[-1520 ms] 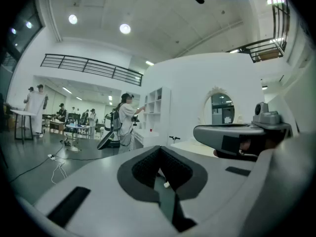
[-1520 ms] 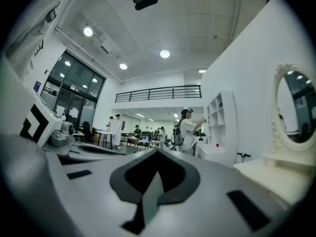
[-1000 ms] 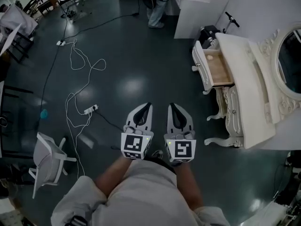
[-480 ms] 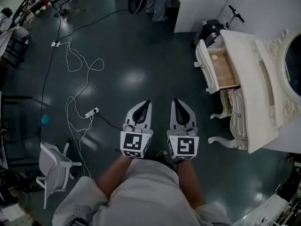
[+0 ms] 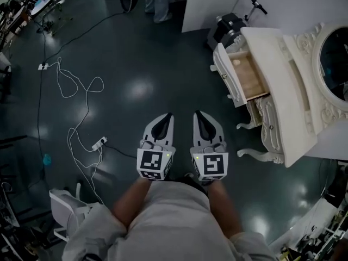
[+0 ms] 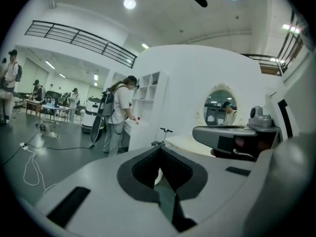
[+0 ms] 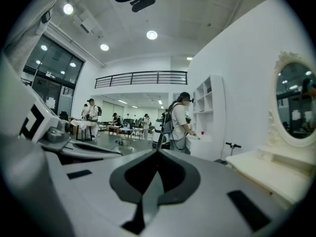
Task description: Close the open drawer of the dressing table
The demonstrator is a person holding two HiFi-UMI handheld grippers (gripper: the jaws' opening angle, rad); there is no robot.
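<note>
A: One dressing table (image 5: 280, 64) is seen ahead at the right; its drawer (image 5: 246, 76) is pulled out, well apart from both grippers.
B: How is it closed well?
A: The white drawer front (image 5: 222, 76) should be pushed squarely inward. The jaws of the left gripper (image 5: 165, 118) and right gripper (image 5: 199, 117) are pressed together, nothing held, so a blunt tip is offered.

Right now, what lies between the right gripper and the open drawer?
Only bare floor lies between the right gripper and the drawer, as the head view shows.
</note>
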